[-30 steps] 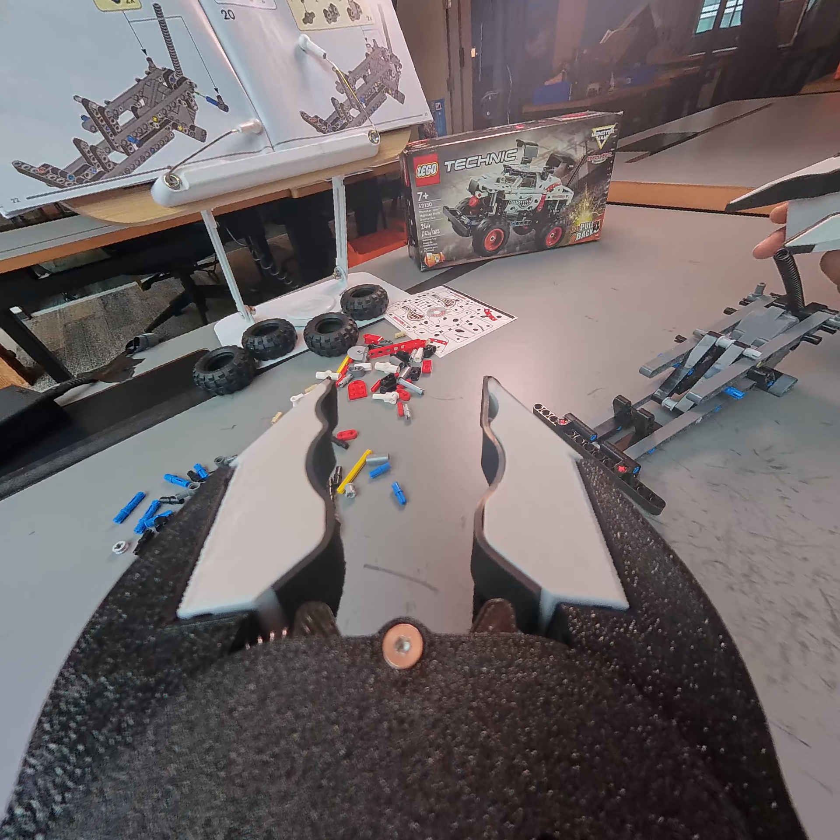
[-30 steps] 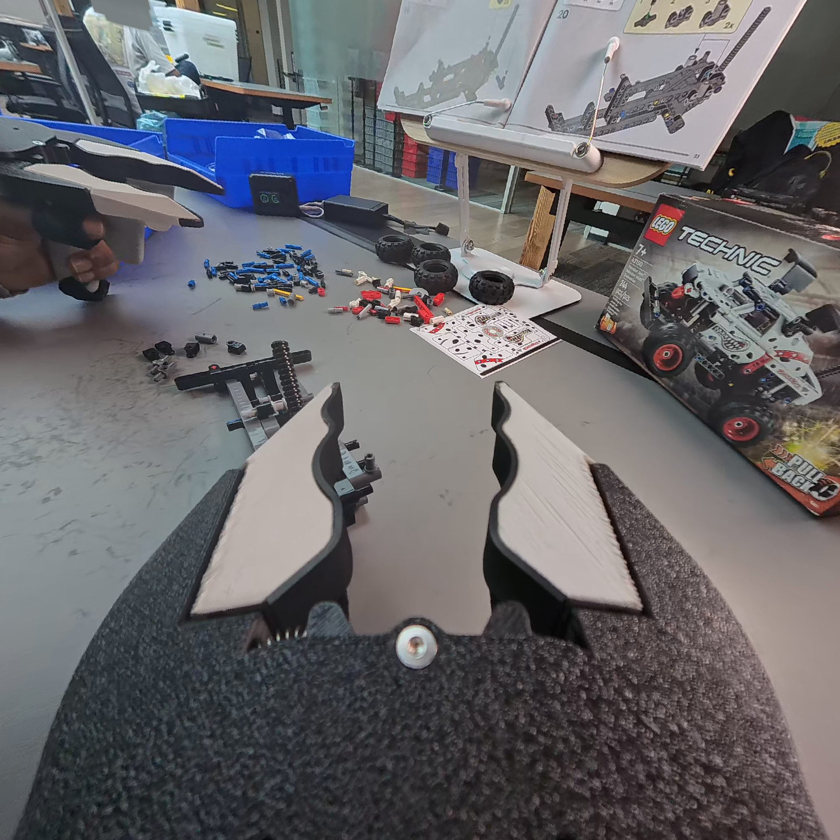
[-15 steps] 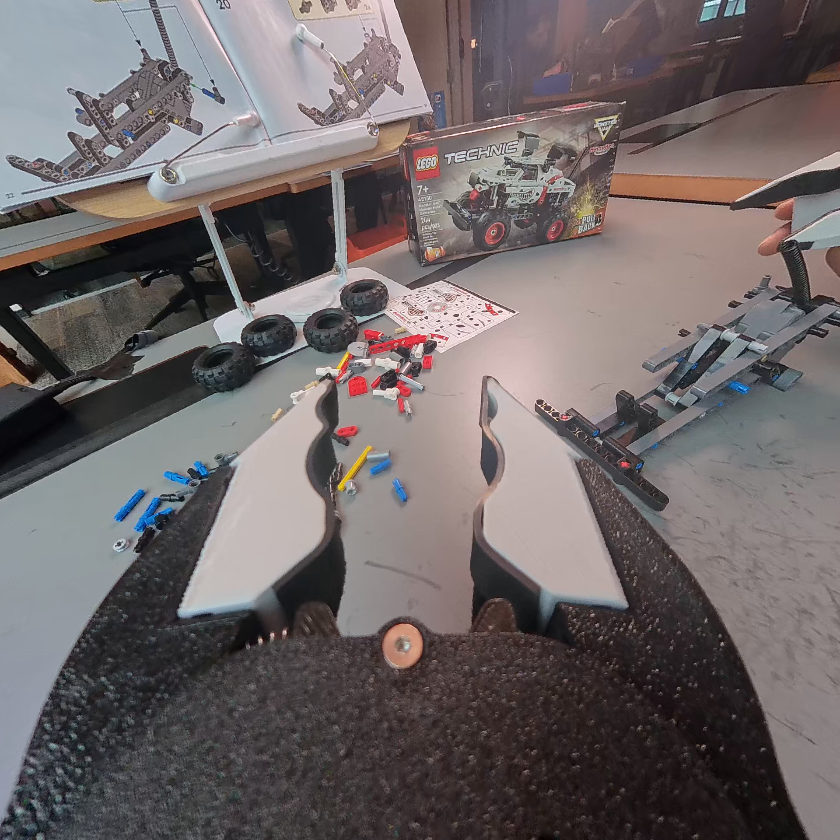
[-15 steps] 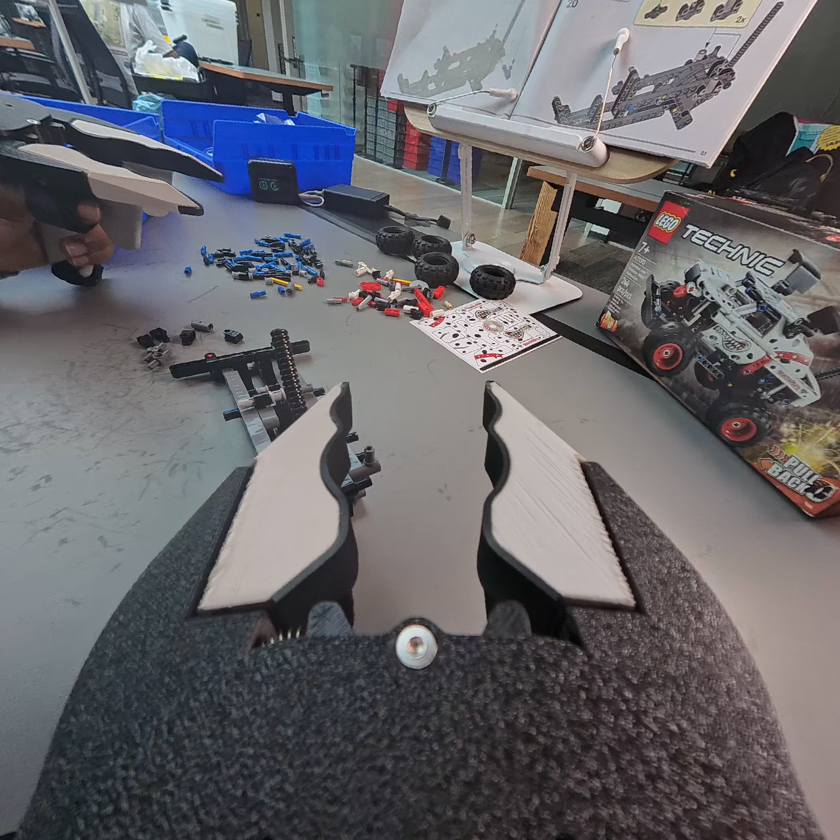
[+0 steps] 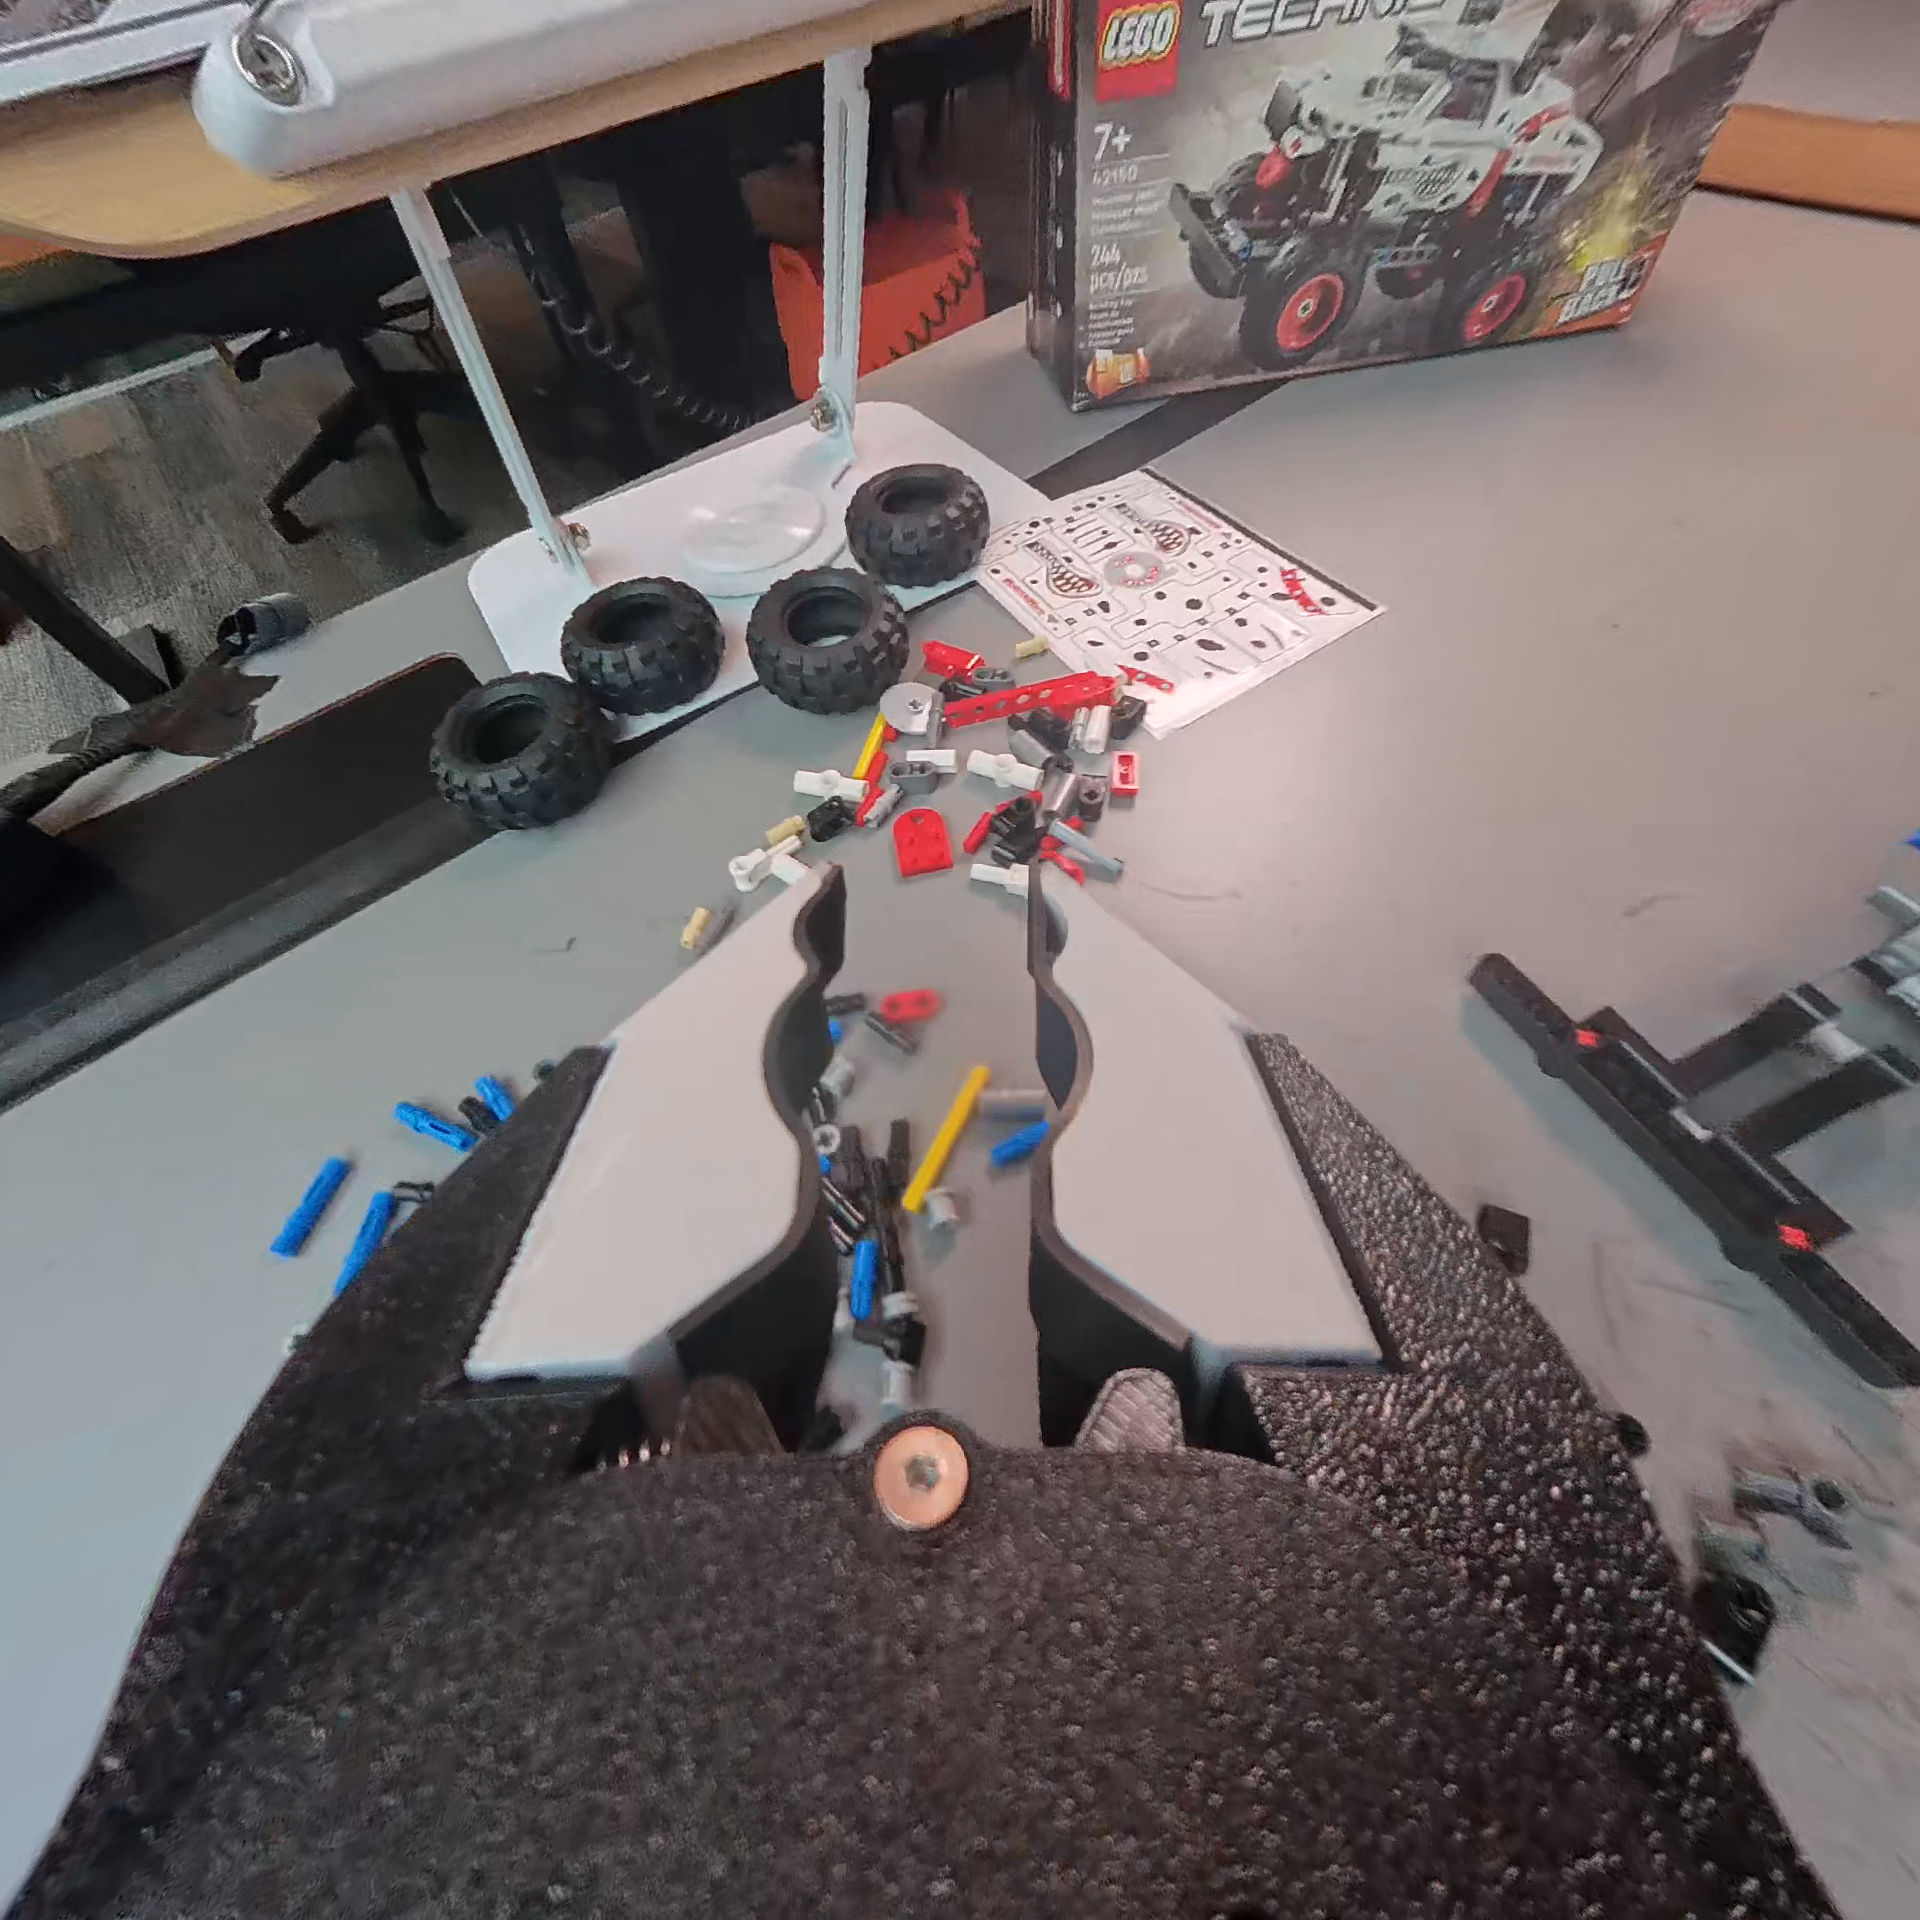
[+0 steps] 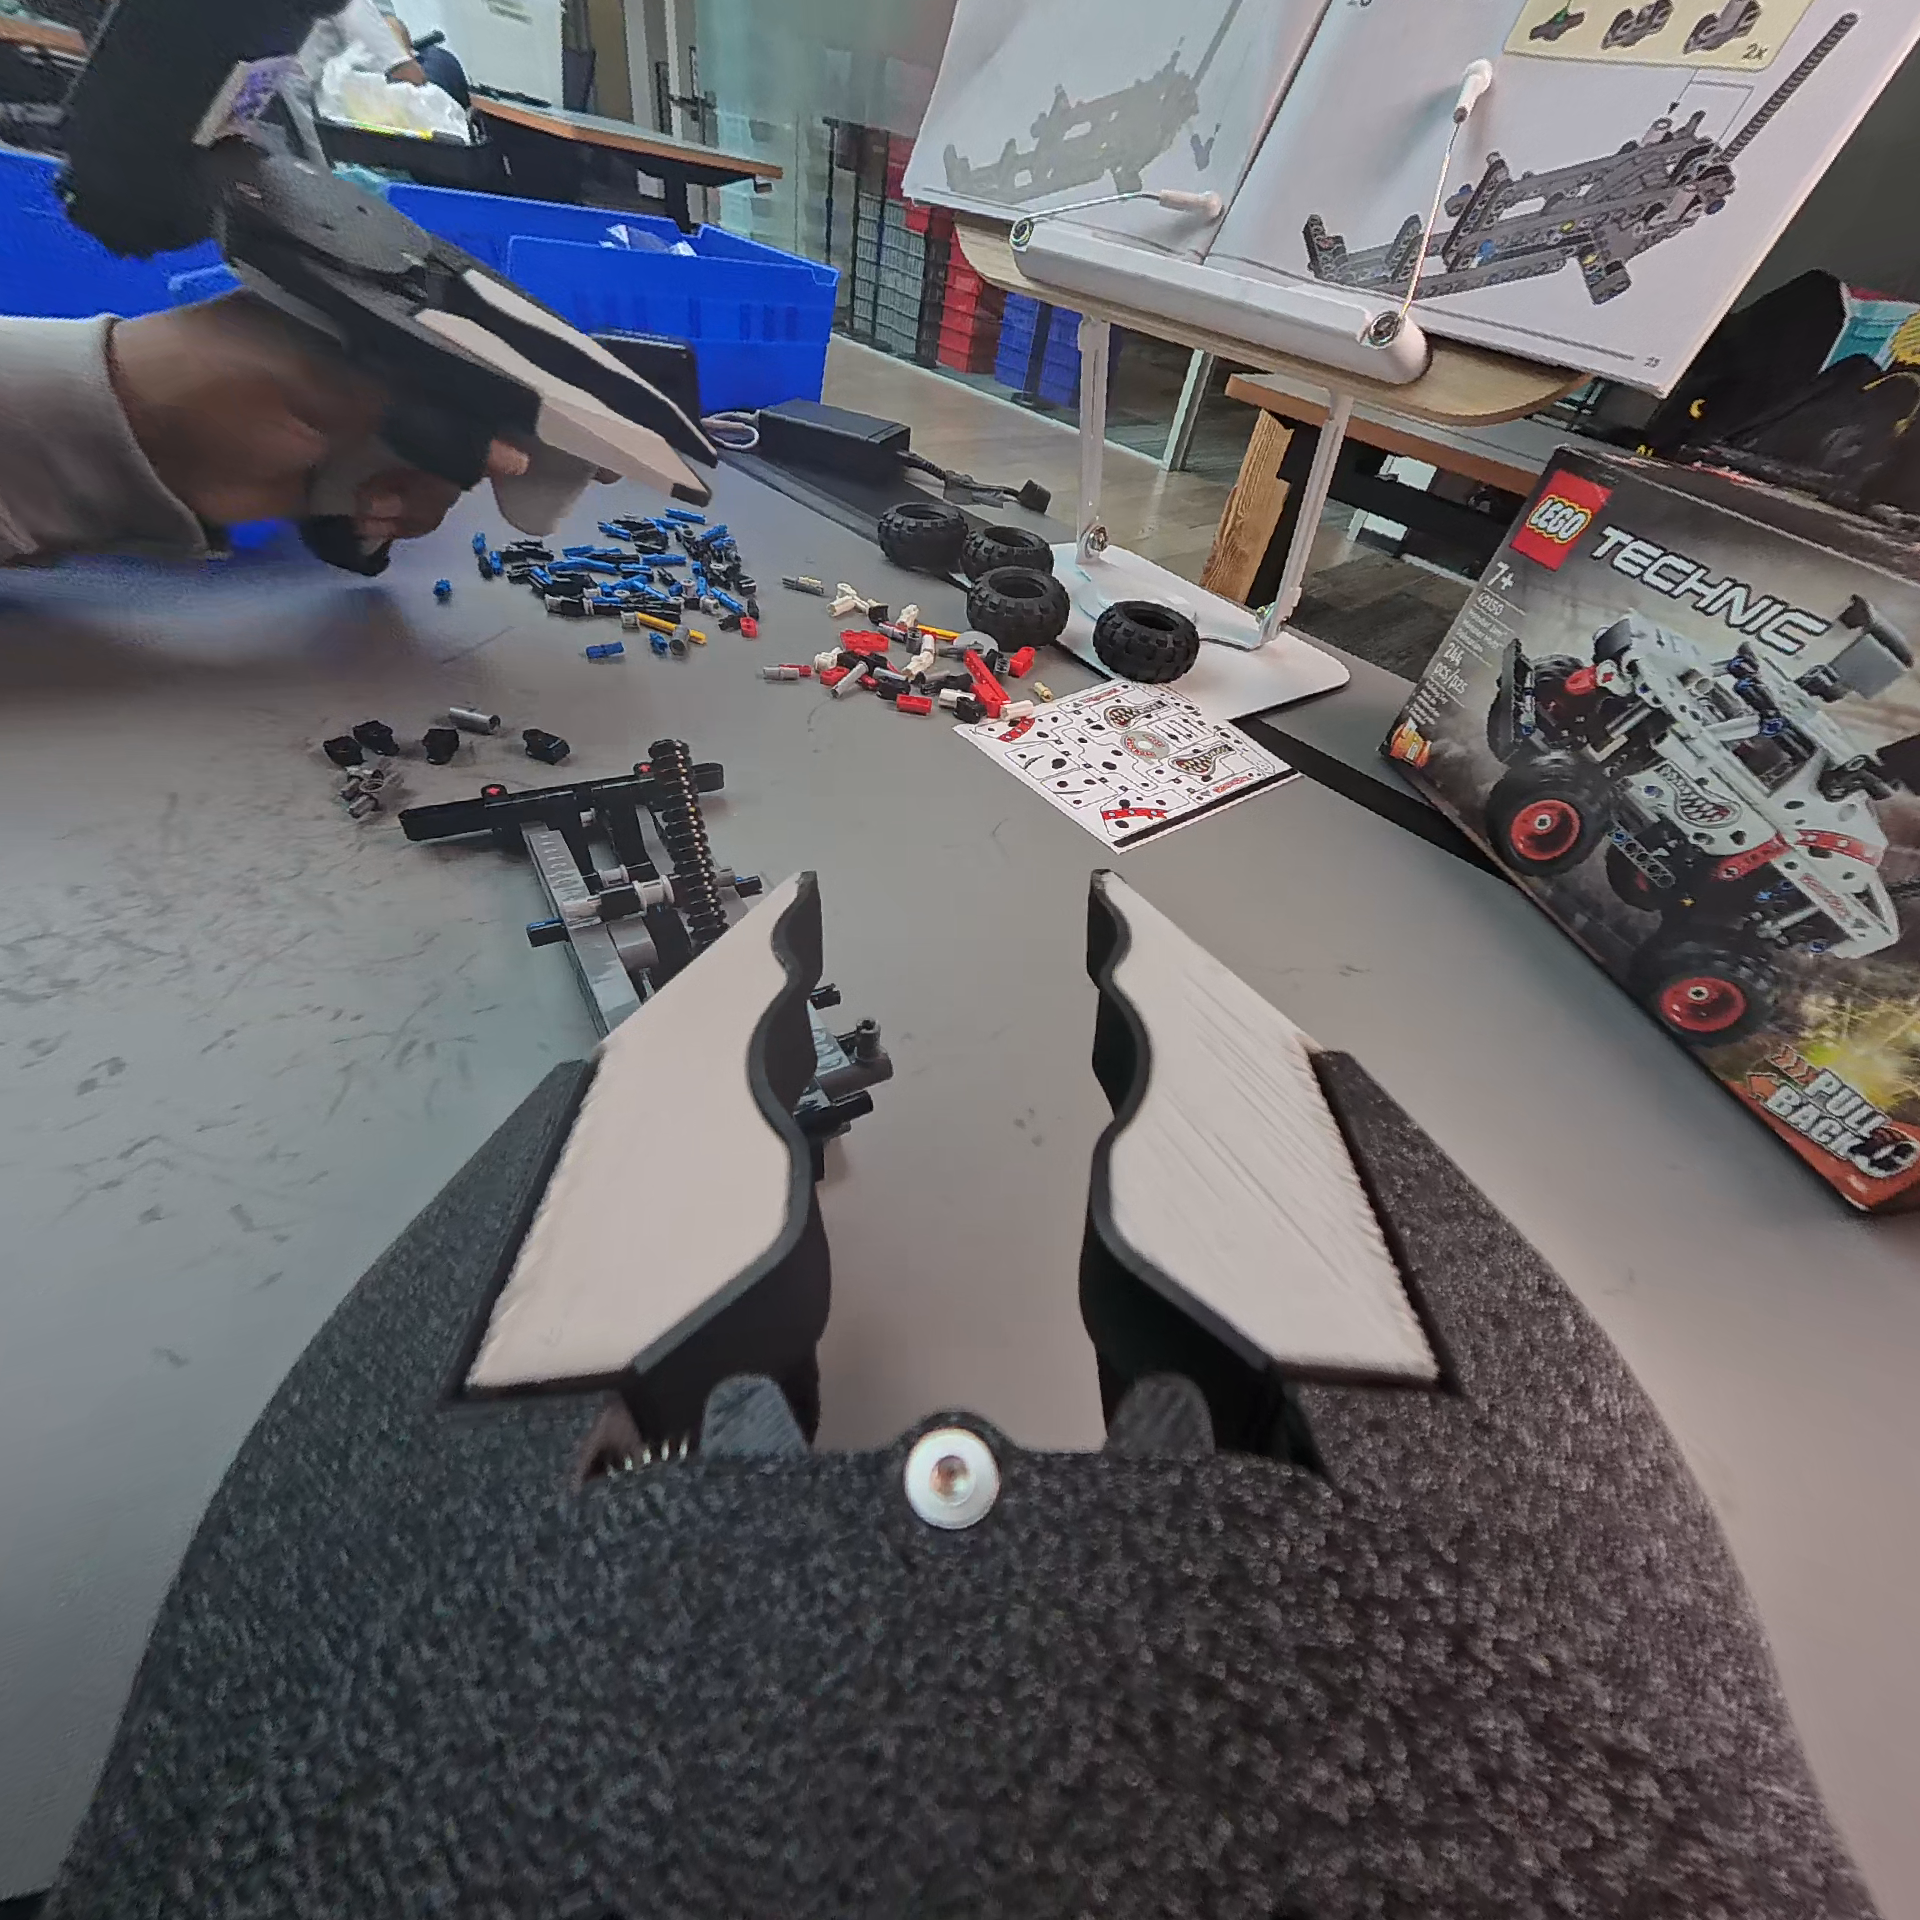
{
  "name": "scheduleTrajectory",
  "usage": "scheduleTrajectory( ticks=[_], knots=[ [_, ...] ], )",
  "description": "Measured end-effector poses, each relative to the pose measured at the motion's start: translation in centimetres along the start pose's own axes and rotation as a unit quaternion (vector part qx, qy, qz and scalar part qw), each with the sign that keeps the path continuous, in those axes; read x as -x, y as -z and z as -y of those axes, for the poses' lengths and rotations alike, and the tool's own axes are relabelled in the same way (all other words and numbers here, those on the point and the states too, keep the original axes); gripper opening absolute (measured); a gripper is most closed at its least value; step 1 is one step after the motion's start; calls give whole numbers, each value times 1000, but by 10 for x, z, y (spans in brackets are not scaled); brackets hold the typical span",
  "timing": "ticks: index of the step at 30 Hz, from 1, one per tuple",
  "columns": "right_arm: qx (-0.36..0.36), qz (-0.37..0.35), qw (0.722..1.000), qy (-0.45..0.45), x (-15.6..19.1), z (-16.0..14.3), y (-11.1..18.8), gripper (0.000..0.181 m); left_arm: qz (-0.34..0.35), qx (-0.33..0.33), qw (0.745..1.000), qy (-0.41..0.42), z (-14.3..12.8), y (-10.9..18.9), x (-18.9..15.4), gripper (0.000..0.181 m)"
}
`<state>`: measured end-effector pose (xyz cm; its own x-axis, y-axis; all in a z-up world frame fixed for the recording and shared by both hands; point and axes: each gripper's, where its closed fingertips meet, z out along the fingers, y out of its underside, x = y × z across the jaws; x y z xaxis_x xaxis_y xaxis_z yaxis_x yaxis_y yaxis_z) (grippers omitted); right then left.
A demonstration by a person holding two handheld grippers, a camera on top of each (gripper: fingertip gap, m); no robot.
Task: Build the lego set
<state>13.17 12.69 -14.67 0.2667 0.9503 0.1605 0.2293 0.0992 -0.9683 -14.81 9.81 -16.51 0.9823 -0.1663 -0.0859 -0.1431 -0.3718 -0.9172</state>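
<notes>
Above the worktop [image 5: 1507, 644], the left gripper [image 5: 932, 894] hangs parted and empty over scattered small pieces [image 5: 925, 1153]; the right gripper [image 6: 951, 883], also wide, hovers beside the chassis [image 6: 634, 862].

Grey-black chassis [image 6: 623, 883] lies flat on the table, loose pins [image 6: 634, 582] and four tyres [image 6: 1016, 606] beyond.

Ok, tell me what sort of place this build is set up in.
Probably a shared lab or workshop, not a home. Blue storage bins stand behind the grey table, racks of small parts drawers line the far wall, and more long worktables sit beyond.
</notes>
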Motion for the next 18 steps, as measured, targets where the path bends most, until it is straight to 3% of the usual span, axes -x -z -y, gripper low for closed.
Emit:
scheduleTrajectory(
  ticks=[6,10,18],
  knots=[
    [1,0,1000,1,-1,0,2,49,1,79,997,-8,0,-49,27,32],
    [1,1,1000,1,-1,0,2,47,-67,115,991,-24,1,-76,8,25],
    [12,12,1000,0,1,-6,-1,44,-100,151,982,-49,-4,-115,-13,22]
  ],
)
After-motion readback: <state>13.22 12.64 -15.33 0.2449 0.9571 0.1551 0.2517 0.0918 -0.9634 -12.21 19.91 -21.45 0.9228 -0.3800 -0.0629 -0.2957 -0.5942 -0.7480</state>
